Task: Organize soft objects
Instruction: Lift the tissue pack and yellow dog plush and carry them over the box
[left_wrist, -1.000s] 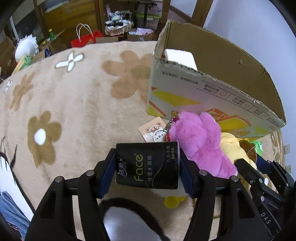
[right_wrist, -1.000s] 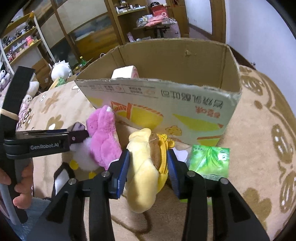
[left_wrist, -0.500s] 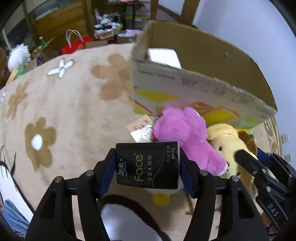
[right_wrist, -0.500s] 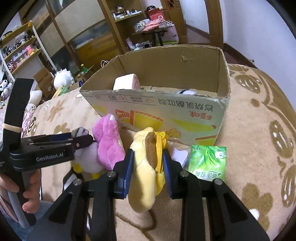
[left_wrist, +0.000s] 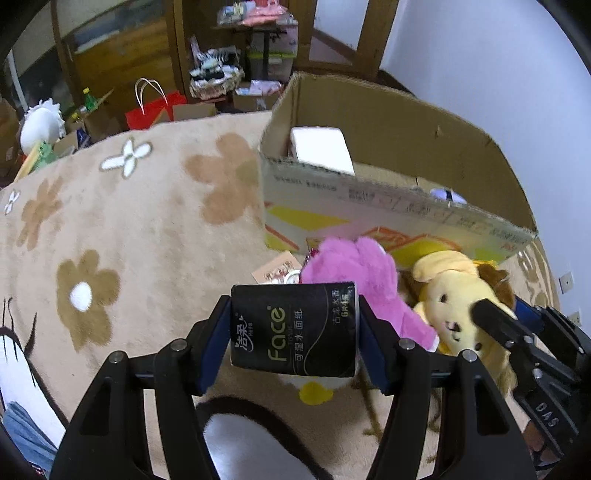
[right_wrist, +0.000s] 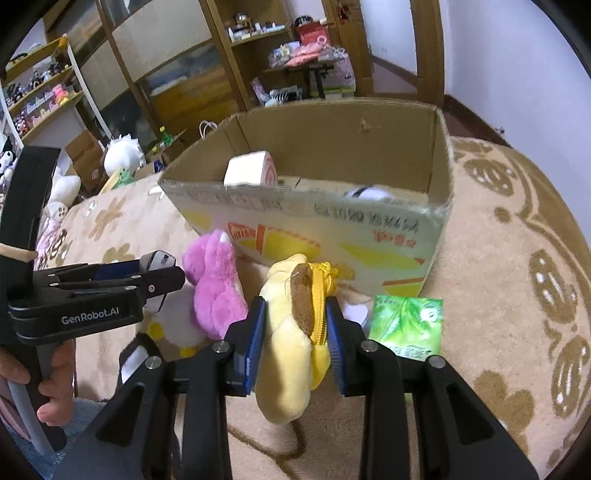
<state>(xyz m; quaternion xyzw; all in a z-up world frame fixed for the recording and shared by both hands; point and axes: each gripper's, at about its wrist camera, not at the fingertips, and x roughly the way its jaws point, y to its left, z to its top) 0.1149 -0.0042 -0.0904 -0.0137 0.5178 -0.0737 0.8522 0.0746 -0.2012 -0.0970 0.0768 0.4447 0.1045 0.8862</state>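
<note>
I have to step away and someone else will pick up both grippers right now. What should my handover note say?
Left gripper: shut on the black tissue pack, held low over the rug.
Right gripper: shut on the yellow plush, in front of the cardboard box.
Done: a white pack and a small white toy are already in the box.
Left: drop both held items in, then the pink plush, the white plush under it and the green tissue pack, all lying on the rug by the box.
</note>
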